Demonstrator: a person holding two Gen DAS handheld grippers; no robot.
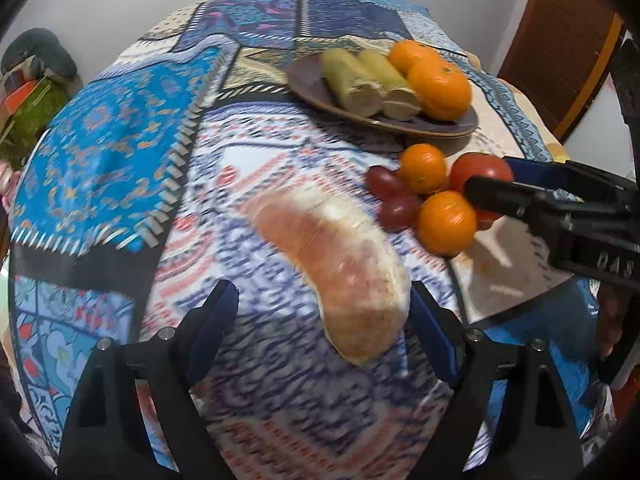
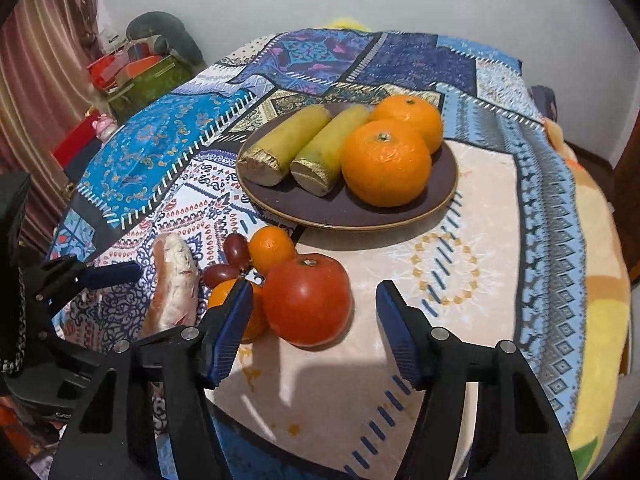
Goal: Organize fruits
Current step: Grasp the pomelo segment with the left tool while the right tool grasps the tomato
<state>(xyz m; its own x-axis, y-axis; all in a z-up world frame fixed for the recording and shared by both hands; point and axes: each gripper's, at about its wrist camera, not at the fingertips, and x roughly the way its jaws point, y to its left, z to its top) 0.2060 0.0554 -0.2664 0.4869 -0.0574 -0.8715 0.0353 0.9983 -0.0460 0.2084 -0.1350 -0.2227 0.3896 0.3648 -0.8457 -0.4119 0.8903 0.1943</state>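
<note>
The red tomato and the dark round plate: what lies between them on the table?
In the right wrist view, a small orange mandarin sits between the red tomato and the dark round plate, beside bare patterned cloth.

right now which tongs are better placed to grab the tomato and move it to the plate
Right. The right tongs hang open with the tomato between their tips, and the plate lies straight ahead. The left tongs are open over the pink peeled fruit, off to the side of the tomato.
</note>
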